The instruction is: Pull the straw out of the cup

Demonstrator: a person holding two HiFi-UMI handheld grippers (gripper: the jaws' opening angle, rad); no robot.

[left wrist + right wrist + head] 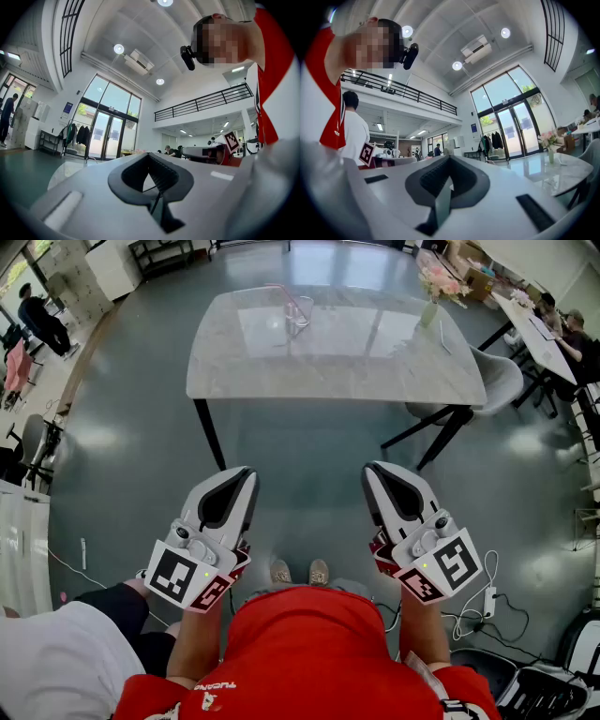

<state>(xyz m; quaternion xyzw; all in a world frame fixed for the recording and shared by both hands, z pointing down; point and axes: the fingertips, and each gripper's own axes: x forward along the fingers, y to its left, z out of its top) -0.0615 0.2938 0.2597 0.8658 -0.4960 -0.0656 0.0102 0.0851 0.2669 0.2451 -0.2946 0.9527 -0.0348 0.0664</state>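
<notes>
A clear glass cup [297, 315] stands on the far part of a pale marble table [375, 367], and a thin pink straw [292, 296] leans out of it. Both grippers hang well short of the table, close to the person's body and over the floor. The left gripper [246, 474] is shut with nothing in it. In the left gripper view its jaws [149, 155] meet. The right gripper [373, 470] is also shut and empty, and its jaws [449, 158] are together in the right gripper view. The cup shows in neither gripper view.
A vase of pink flowers [431, 298] stands on the table's right end, with a grey chair [499, 381] beside it. People sit at a long table [539, 329] at far right. Cables and a power strip [488, 601] lie on the floor to the right.
</notes>
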